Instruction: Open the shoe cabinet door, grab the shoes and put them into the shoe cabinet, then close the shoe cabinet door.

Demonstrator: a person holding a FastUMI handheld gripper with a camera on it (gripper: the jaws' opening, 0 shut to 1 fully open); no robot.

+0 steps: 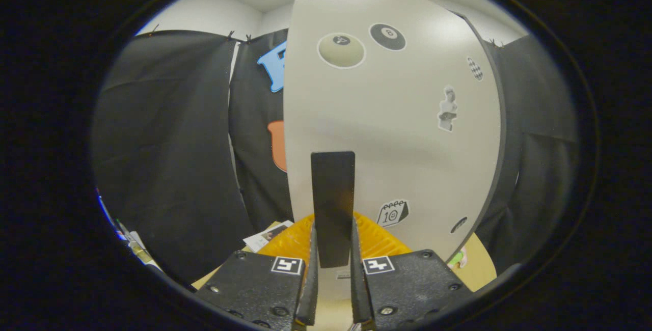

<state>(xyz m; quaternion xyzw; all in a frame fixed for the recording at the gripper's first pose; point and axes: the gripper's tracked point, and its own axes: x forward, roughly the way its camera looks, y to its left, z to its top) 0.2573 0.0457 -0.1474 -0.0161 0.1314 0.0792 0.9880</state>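
Black cloth (pixel 168 158) hangs as the booth's wall behind everything, with a pale wall and ceiling above it, and a tan bench (pixel 481 265) runs low across the scene.

One cabinet door (pixel 392 132) stands just ahead of the jaws, a tall pale panel with its long axis upright. It faces the camera broadly, its dark edge showing down the right side. One dark handle (pixel 332 203), a flat upright bar, is fixed low on the door near its left edge, long axis vertical too. The gripper (pixel 333 275) has its two fingers drawn in on the handle's lower end, one on each side, both pressing on it; the handle rises from between them and reaches well above the fingertips.

Seven stickers can be counted on the door: two billiard balls (pixel 342 50) side by side high up, a small dark oval near the top edge, a chequered patch by the right edge, a pale figure (pixel 447 108) below that, a calendar page (pixel 392 213) just right of the handle, and a small dark oval low on the right.

One orange ribbed thing (pixel 377 239) lies on the bench behind the fingers, at the door's foot. What it is cannot be told. A printed sheet (pixel 265 237) lies left of it.
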